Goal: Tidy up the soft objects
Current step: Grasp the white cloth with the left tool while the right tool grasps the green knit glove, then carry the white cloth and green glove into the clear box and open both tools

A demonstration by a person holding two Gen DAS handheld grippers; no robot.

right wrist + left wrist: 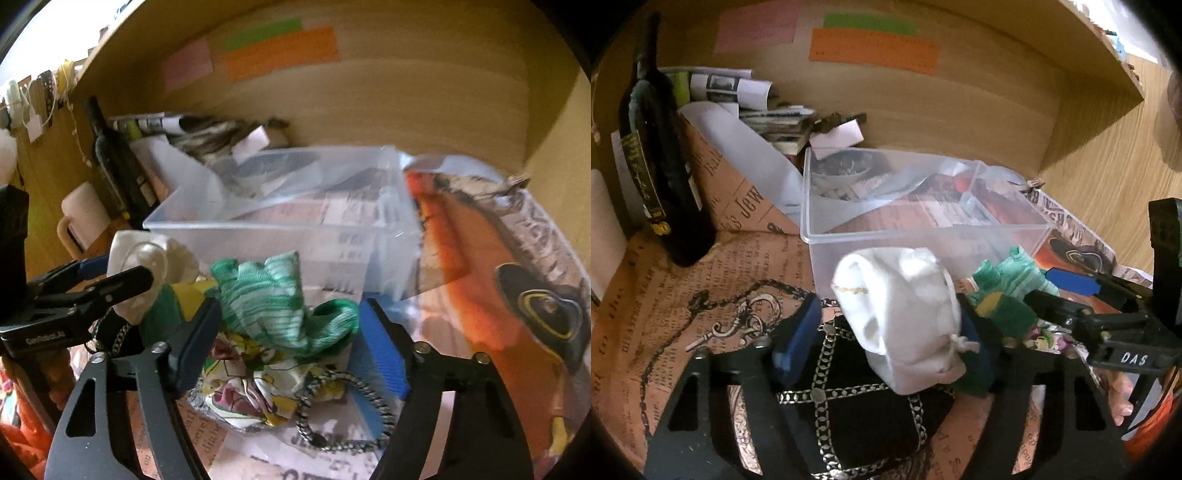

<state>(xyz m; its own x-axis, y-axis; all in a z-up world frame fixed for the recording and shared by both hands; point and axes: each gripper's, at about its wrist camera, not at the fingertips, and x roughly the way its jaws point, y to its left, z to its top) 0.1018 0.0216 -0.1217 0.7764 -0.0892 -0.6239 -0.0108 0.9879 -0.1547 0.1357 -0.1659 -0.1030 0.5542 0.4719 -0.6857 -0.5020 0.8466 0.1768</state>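
Observation:
A clear plastic bin stands on the printed paper; it also shows in the right wrist view. My left gripper has its jaws apart around a rolled white sock, whose right side hides one pad; whether the pads press it I cannot tell. My right gripper has its jaws apart around a green-and-white striped sock, which lies on a floral cloth beside a braided cord loop. The white sock shows at left in the right wrist view.
A dark wine bottle stands at the left, with rolled papers behind it. A black chain-patterned cloth lies under my left gripper. A green-and-yellow sponge-like block sits between the socks. A wooden back wall closes the rear.

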